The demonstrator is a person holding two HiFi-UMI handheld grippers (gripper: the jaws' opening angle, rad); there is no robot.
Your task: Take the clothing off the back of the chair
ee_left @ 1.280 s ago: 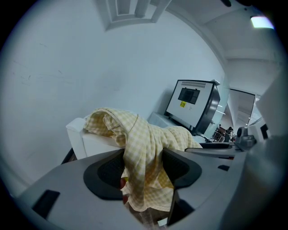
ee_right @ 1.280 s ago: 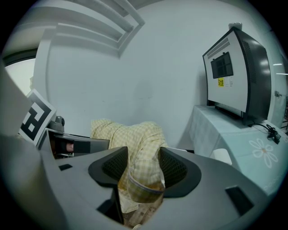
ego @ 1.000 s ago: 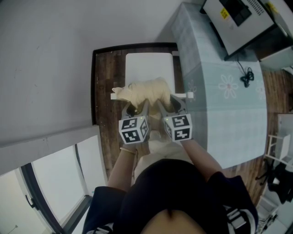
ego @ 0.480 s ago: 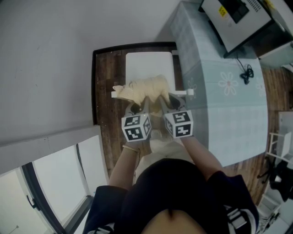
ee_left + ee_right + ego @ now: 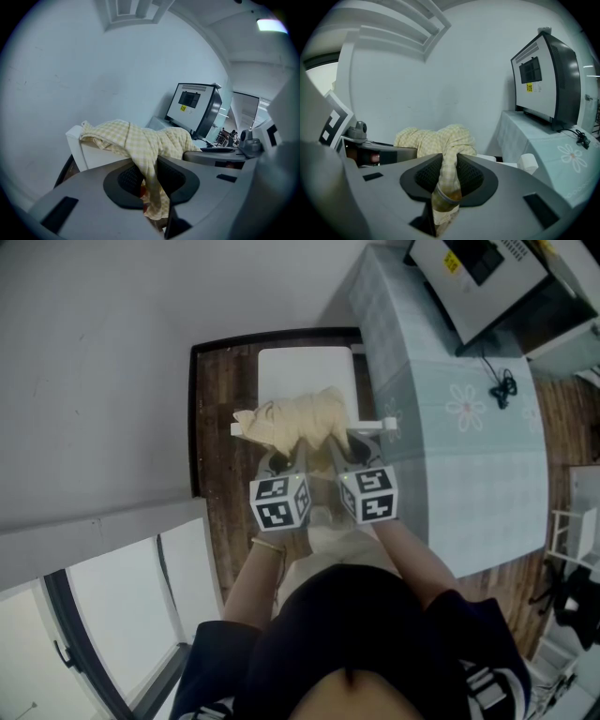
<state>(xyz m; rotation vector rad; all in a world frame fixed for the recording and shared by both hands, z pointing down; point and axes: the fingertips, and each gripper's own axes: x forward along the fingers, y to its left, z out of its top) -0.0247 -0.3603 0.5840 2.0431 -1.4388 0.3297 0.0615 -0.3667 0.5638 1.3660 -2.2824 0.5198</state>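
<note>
A pale yellow checked garment (image 5: 295, 418) lies bunched over the top rail of a white chair (image 5: 305, 371). Both grippers reach it from the near side. My left gripper (image 5: 283, 454) has just been closing, and its pads now pinch a hanging fold of the garment (image 5: 140, 145). My right gripper (image 5: 336, 451) has also just been closing and is clamped on another fold of the garment (image 5: 445, 140). In the left gripper view the left gripper (image 5: 149, 177) has cloth trailing down between its jaws. The right gripper (image 5: 447, 174) shows the same in the right gripper view.
A table with a pale floral cloth (image 5: 459, 427) stands close on the chair's right and carries a grey boxy machine (image 5: 478, 277) and a black cable (image 5: 503, 390). A wall lies beyond the chair. A window (image 5: 112, 615) is at lower left.
Both grippers' jaws have shut onto the garment. The cloth has bunched up a little and shifted slightly away from me on the rail.
</note>
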